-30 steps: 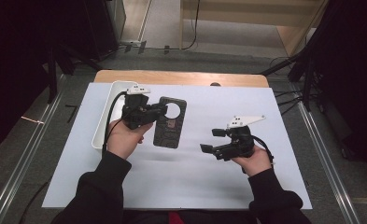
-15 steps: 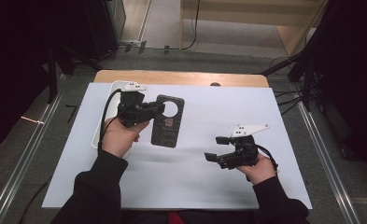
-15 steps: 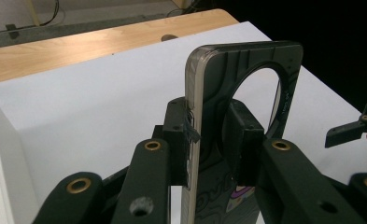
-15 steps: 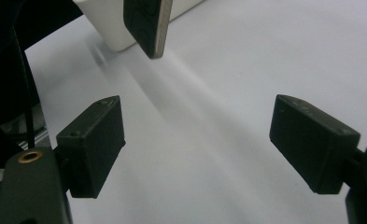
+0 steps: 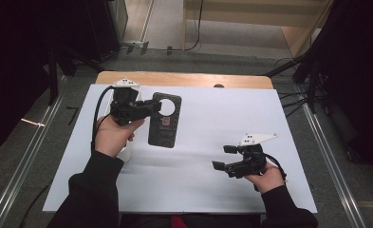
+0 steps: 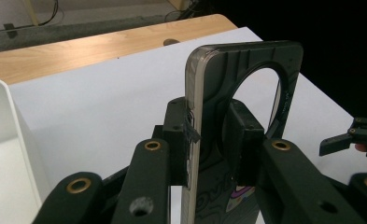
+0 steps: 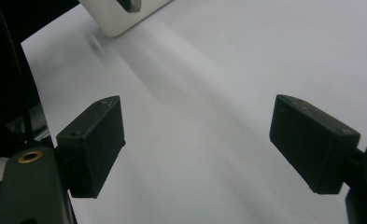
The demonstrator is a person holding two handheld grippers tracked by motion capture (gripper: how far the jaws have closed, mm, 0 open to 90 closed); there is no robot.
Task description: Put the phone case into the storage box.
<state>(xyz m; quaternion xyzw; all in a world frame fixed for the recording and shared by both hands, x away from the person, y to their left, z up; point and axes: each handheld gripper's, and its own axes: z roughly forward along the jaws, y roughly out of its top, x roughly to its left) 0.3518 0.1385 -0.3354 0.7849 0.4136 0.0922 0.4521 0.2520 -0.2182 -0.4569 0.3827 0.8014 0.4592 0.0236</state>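
Gripping a black phone case (image 6: 246,116) in left hand-held gripper (image 5: 148,108), right hand-held gripper (image 5: 223,157) released, white tray (image 6: 3,154) beside.

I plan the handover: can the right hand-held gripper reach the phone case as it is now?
Probably yes: the right hand-held gripper is open, and bare white table cover lies between it and the phone case.

Wooden table (image 5: 184,79) under a white sheet (image 5: 231,114). Grey floor (image 5: 165,23) beyond, cables (image 5: 200,28) trailing. Light wooden furniture (image 5: 250,14) at back. Dark curtains (image 5: 355,71) both sides.
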